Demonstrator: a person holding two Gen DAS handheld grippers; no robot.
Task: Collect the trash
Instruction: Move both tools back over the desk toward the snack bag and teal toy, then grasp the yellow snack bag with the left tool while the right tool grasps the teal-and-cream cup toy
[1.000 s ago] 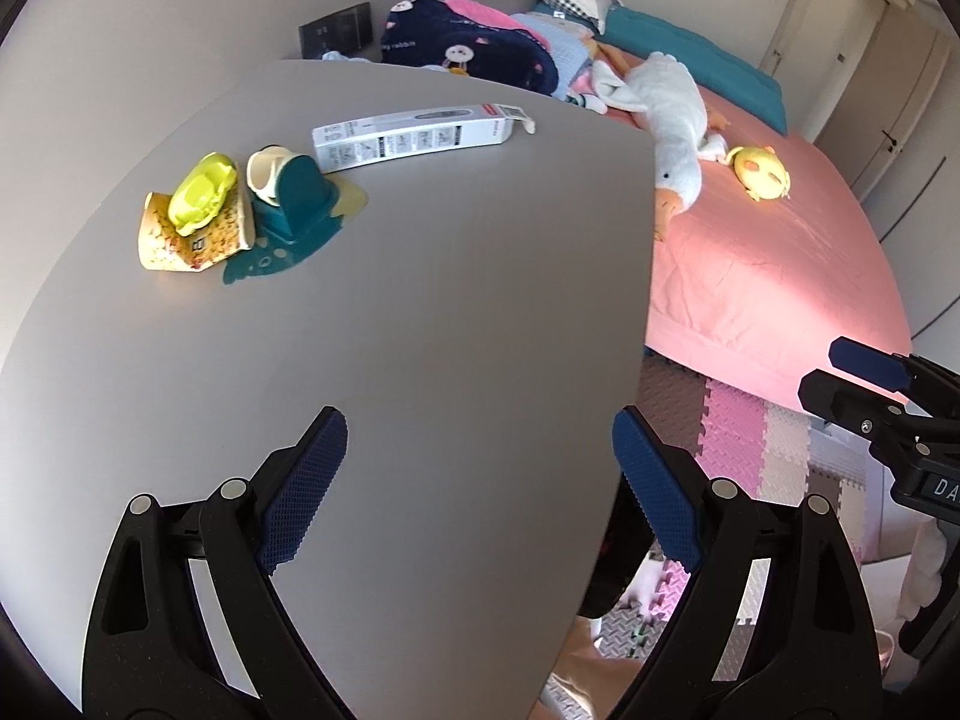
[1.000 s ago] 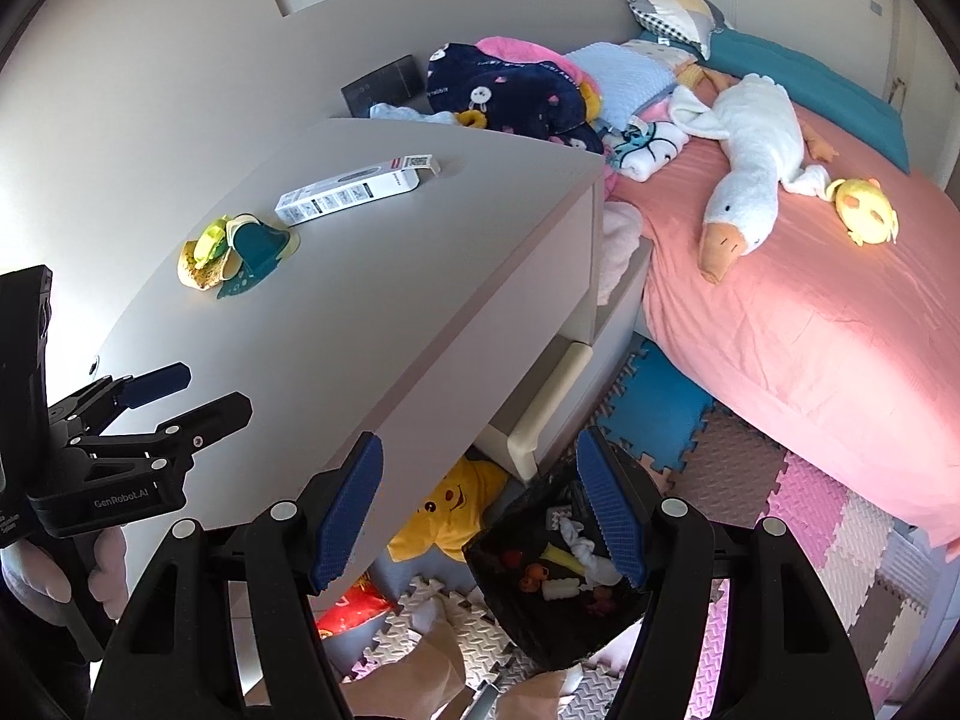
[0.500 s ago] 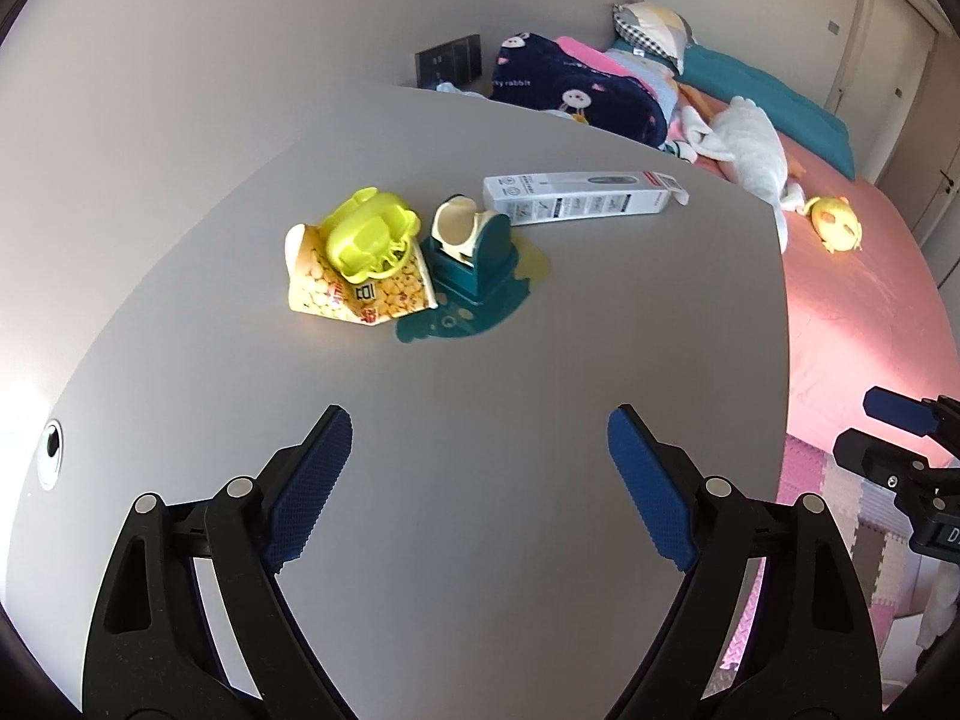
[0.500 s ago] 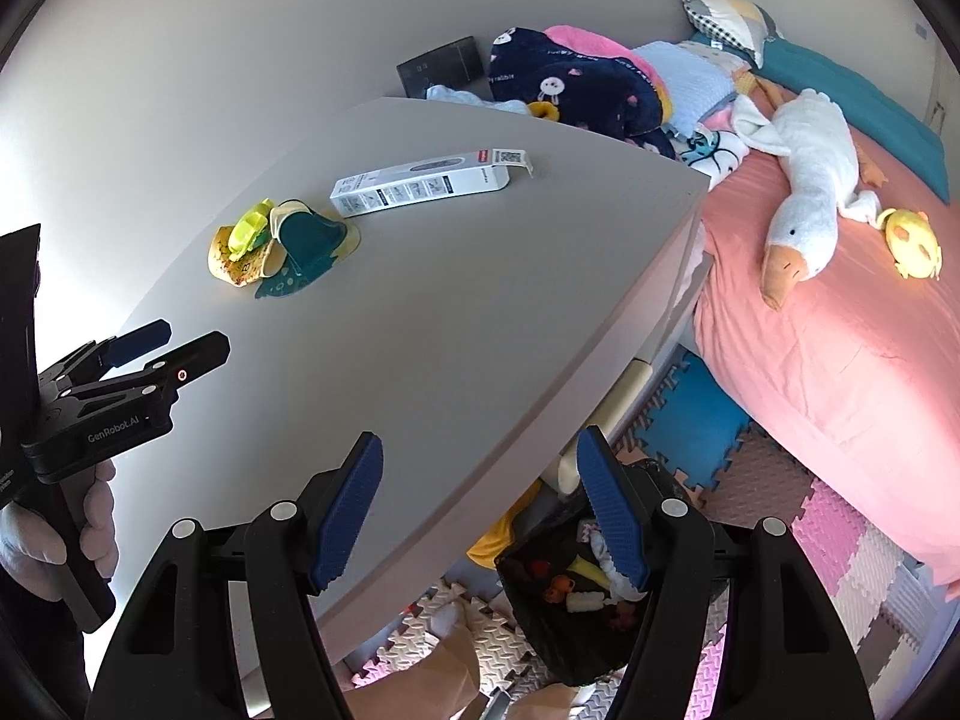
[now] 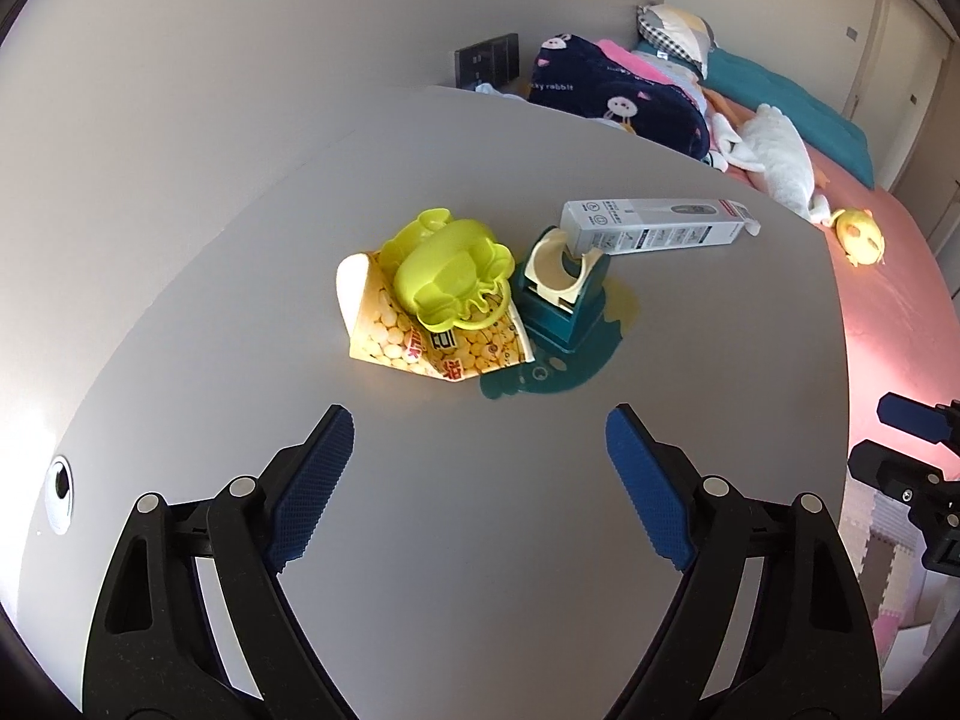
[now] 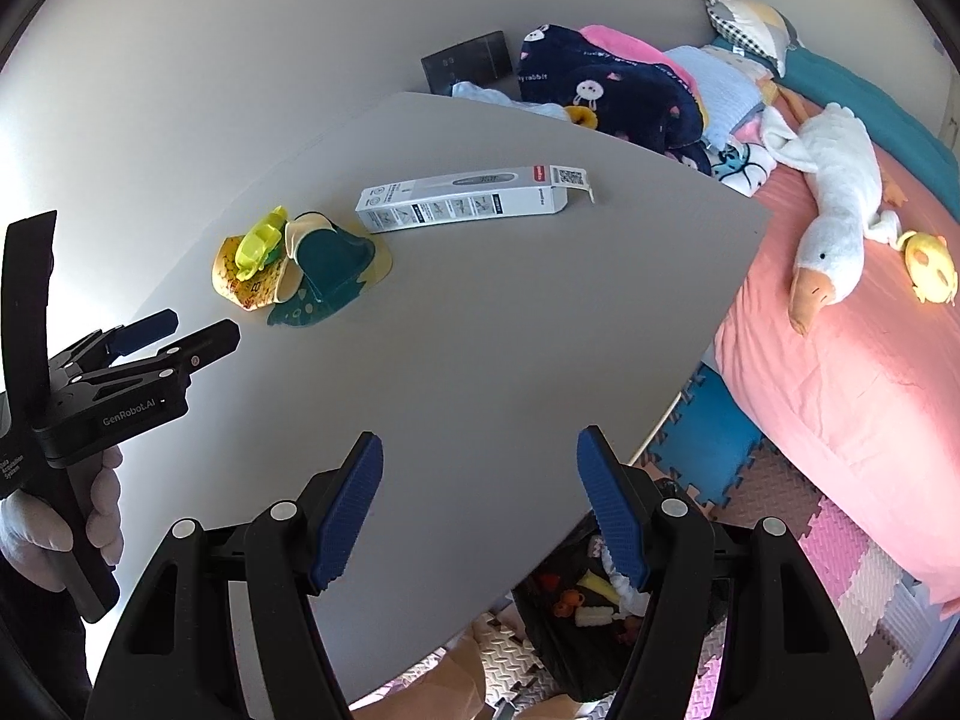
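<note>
Closer now, the left tool (image 5: 474, 462) gapes wide before the yellow snack wrapper (image 5: 420, 342); the right tool (image 6: 477, 504) is likewise spread, empty. Nothing collected; white carton (image 6: 462, 204) remains on the grey worktop (image 5: 480, 570).

- A lime-yellow mould (image 5: 450, 270) is seen on a bean-patterned yellow packet (image 5: 420, 348).
- A teal-and-cream holder (image 5: 561, 294) is seen.
- A white-grey box (image 5: 654, 228) is noted on the grey bench (image 5: 480, 540).
- Blue ribbed pads (image 5: 309, 486) are shown on black tongs (image 5: 480, 480).
</note>
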